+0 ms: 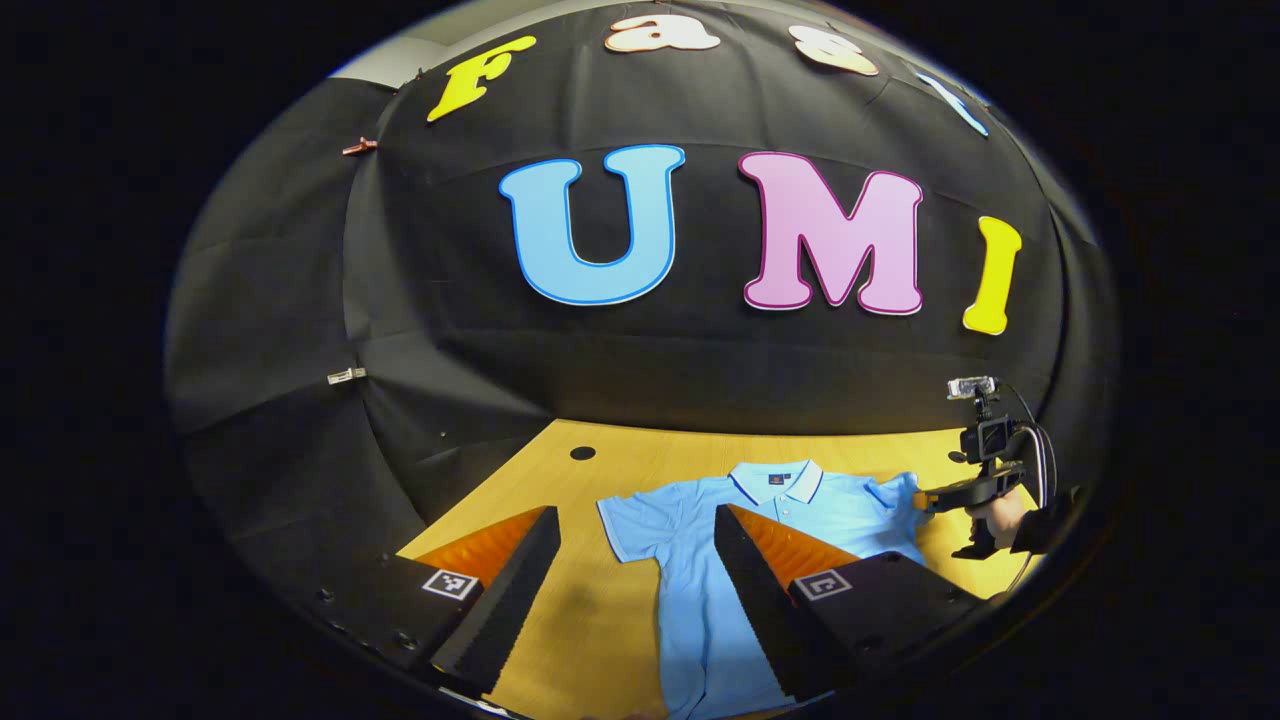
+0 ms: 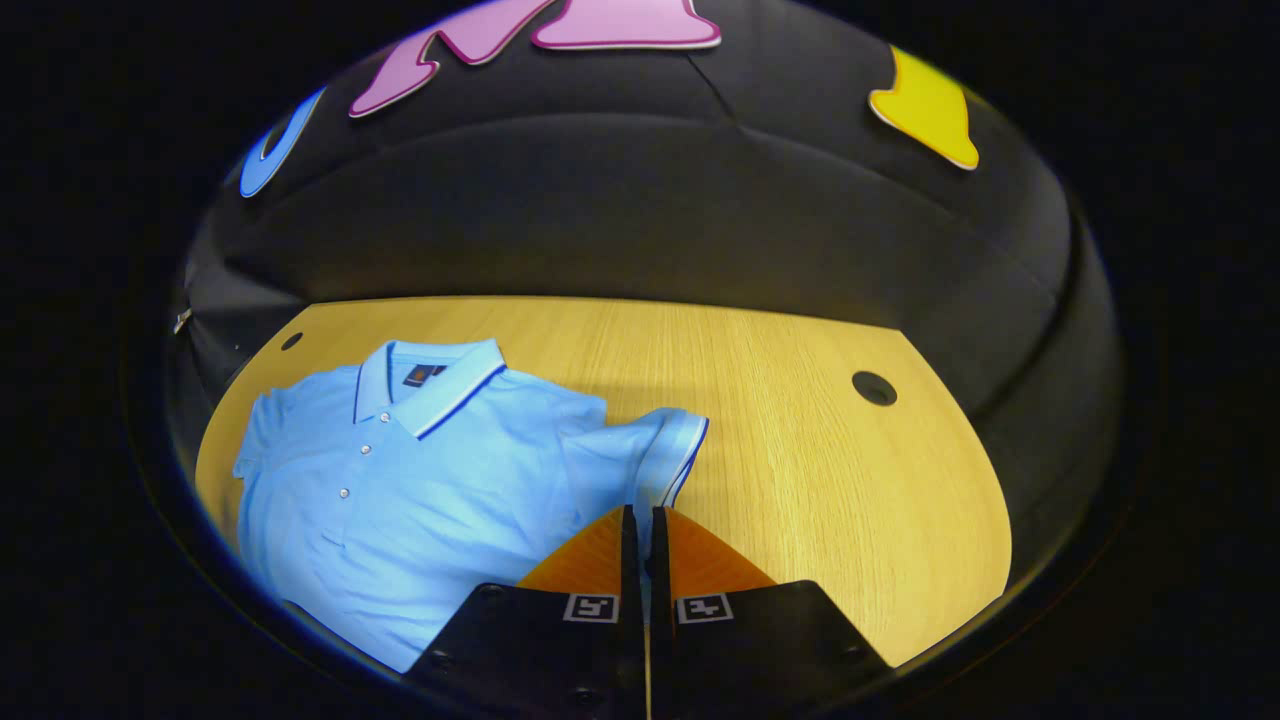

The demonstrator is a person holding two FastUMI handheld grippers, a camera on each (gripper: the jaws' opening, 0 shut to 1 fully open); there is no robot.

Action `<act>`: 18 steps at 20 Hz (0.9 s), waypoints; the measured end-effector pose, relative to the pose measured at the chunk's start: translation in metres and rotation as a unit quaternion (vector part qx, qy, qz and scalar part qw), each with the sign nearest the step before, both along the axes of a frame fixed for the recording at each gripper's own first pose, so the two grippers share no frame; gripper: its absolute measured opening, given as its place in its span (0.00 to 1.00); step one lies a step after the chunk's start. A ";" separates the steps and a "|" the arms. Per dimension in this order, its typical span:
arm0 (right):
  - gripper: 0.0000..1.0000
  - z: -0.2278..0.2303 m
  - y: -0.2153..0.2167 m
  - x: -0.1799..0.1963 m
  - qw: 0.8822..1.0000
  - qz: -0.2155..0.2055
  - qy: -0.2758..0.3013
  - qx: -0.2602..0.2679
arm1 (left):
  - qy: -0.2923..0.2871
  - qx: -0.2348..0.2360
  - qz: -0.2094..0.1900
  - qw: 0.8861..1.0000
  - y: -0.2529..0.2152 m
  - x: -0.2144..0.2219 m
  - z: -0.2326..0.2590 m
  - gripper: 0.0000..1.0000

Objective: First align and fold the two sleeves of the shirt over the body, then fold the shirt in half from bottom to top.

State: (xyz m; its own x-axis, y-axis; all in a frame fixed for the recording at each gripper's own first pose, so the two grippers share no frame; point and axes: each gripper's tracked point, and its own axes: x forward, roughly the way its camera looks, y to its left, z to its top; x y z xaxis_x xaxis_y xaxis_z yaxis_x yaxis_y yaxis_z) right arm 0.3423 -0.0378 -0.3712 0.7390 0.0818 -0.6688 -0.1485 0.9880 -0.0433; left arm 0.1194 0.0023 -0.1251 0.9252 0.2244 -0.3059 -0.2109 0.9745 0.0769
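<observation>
Left gripper view: left gripper [image 1: 636,520] hovers with jaws wide apart over the shirt [image 1: 745,545], flat on the table [image 1: 600,470]. Right gripper view: right gripper [image 2: 645,520] is pinched on the sleeve [image 2: 655,450]; lift low and carry it squarely across the body.

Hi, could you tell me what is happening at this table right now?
A person is folding a light blue polo shirt that lies face up on the wooden table, using a handheld gripper in each hand. The right gripper is shut on the shirt's sleeve, pinching its edge. The left gripper hangs open above the shirt's other side, holding nothing. Neither sleeve is folded over the body yet.
</observation>
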 end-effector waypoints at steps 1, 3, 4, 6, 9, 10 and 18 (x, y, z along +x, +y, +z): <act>0.06 0.008 0.007 0.001 1.000 0.008 -0.007 -0.004 | -0.001 -0.001 0.001 1.000 0.002 -0.002 -0.001 0.99; 0.06 0.022 0.024 0.005 0.999 0.031 -0.021 -0.017 | -0.004 -0.006 0.005 1.000 0.007 -0.005 0.000 0.98; 0.06 0.028 0.033 0.006 0.998 0.045 -0.029 -0.028 | -0.005 -0.009 0.006 1.000 0.009 -0.006 0.001 0.98; 0.06 0.038 0.062 0.006 0.995 0.080 -0.040 -0.041 | -0.007 -0.014 0.009 1.000 0.013 -0.009 0.000 0.98; 0.06 0.038 0.115 -0.006 0.989 0.133 -0.040 -0.043 | -0.005 -0.017 0.017 1.000 0.024 -0.013 -0.004 0.99; 0.06 0.034 0.129 -0.012 0.988 0.147 -0.036 -0.043 | -0.002 -0.019 0.021 1.000 0.028 -0.014 -0.007 0.96; 0.25 0.009 0.221 -0.080 0.971 0.235 0.023 0.023 | 0.026 -0.050 0.035 0.998 0.062 0.005 -0.043 0.99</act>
State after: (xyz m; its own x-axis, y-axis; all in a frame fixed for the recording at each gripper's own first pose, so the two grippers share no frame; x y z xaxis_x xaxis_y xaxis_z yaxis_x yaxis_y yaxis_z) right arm 0.2621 0.1830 -0.3617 0.5814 0.4345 -0.6879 -0.5850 0.8108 0.0177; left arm 0.1242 0.0638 -0.1682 0.8903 0.2537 -0.3781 -0.2773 0.9608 -0.0081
